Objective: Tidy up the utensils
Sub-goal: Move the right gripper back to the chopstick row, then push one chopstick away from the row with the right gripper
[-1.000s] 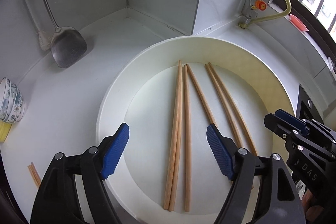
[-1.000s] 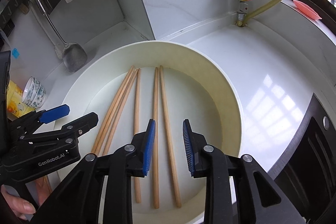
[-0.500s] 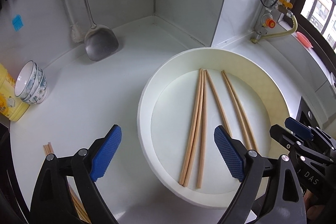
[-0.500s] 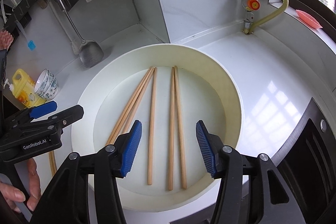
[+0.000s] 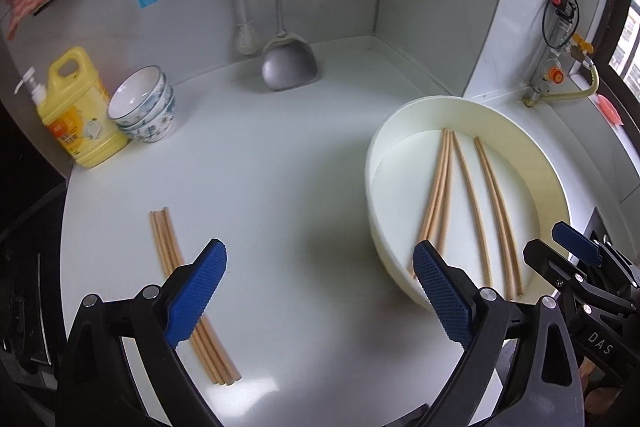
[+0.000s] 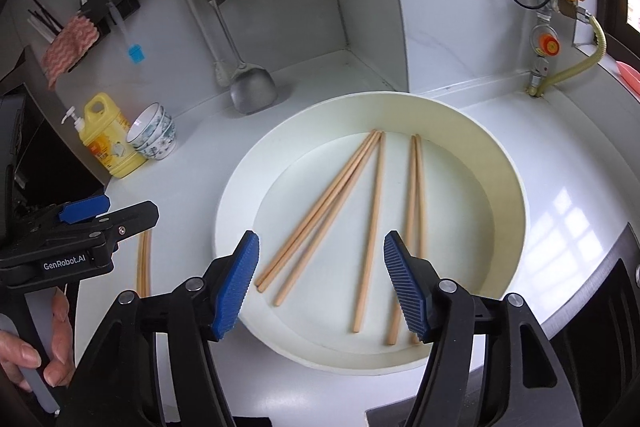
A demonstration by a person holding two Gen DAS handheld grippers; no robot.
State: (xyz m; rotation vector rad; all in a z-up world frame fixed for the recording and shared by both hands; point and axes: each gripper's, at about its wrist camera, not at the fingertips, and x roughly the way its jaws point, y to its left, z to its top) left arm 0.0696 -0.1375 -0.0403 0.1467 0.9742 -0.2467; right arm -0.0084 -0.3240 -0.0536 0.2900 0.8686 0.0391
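Several wooden chopsticks [image 6: 376,211] lie in a wide cream basin [image 6: 508,163] on the white counter; they also show in the left wrist view [image 5: 468,195], inside the basin [image 5: 540,163]. A second bundle of chopsticks [image 5: 176,267] lies loose on the counter to the left, partly hidden behind the left finger; its end shows in the right wrist view [image 6: 143,259]. My left gripper [image 5: 320,287] is open and empty, between the loose bundle and the basin. My right gripper [image 6: 322,275] is open and empty over the basin's near rim.
A yellow detergent bottle [image 5: 76,111] and stacked patterned bowls [image 5: 148,107] stand at the back left. A metal spatula [image 5: 288,67] leans against the back wall. A gas valve and yellow hose [image 6: 560,47] sit at the right. A dark stove edge [image 6: 616,291] borders the counter at right.
Both grippers have pulled back and up from the basin. The left gripper swung left, bringing the loose chopstick bundle into view. The right jaws have opened wider.
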